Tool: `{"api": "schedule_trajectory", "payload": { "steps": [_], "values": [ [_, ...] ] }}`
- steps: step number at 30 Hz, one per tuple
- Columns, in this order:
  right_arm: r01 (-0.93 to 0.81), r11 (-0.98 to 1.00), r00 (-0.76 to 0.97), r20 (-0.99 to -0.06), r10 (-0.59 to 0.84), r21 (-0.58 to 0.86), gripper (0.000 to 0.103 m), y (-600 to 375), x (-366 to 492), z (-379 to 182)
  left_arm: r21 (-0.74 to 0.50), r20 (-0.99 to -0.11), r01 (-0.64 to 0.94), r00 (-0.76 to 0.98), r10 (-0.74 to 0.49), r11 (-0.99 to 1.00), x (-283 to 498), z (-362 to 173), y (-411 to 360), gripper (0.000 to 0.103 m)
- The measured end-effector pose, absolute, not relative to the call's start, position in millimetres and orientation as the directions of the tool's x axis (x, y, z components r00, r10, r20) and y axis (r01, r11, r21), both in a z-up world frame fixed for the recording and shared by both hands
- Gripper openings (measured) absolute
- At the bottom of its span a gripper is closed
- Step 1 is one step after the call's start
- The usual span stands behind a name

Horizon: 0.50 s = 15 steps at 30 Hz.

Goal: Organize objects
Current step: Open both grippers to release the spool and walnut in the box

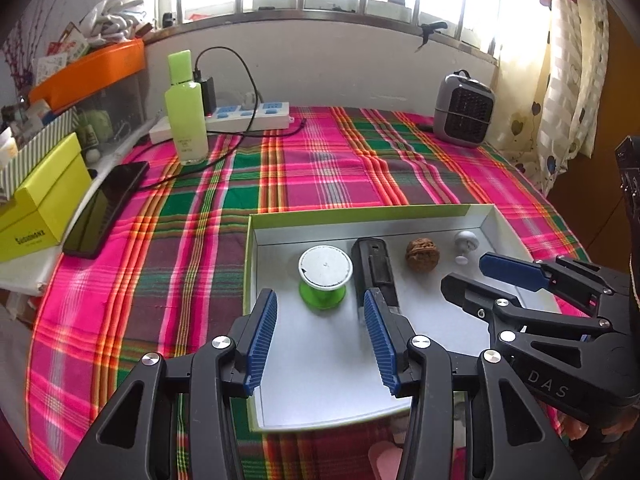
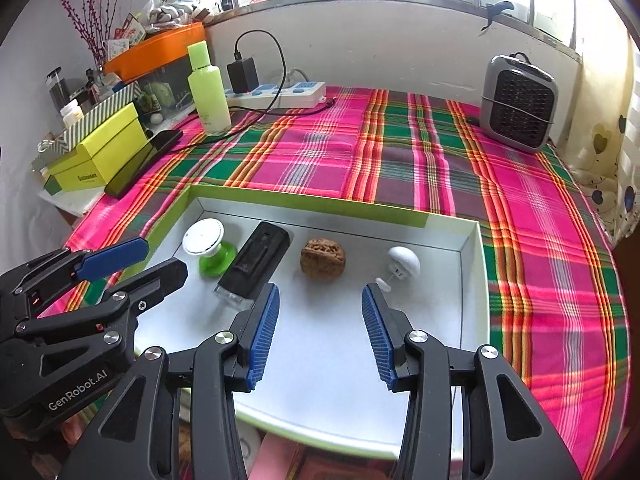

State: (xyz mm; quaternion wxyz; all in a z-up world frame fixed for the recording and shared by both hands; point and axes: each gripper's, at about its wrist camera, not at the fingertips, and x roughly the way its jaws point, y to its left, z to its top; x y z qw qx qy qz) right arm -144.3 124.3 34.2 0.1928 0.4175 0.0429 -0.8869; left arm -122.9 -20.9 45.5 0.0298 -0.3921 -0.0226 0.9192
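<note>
So, both grippers are hovering over the white tray with nothing in them. The left gripper has its jaws parted about a spool's width, empty, sitting low centre in the left wrist view with the green spool just beyond its tips. The right gripper is spread a bit wider, also empty, low centre in its own view, and the walnut is straight ahead of it.

My read on the layout: everything's lined up in one row along the far wall of the tray, each item apart from its neighbour, which looks like the whole point of the organizing job. It leaves the near half of the tray bare, so the fingers have room to come in and out without knocking anything.

Count inside the tray, four things, one of each:
- 1 green spool, standing on end, white cap up
- 1 black rectangular gadget, lying flat (maybe a trimmer, hard to tell through the fisheye)
- 1 walnut
- 1 small white knob thing with a little stalk

Outside the tray on the plaid cloth: 1 green bottle upper left, 1 small grey heater upper right, 1 power strip.
</note>
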Motion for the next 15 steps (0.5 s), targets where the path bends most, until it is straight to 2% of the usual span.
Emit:
{"api": "schedule_trajectory", "payload": {
  "steps": [15],
  "values": [
    [0.352,-0.931,-0.625,-0.717,-0.307,0.092,0.045,134,-105,47,-0.033,-0.680,-0.023,-0.732,0.039,-0.999,-82,58,-15,0.044]
  ]
}}
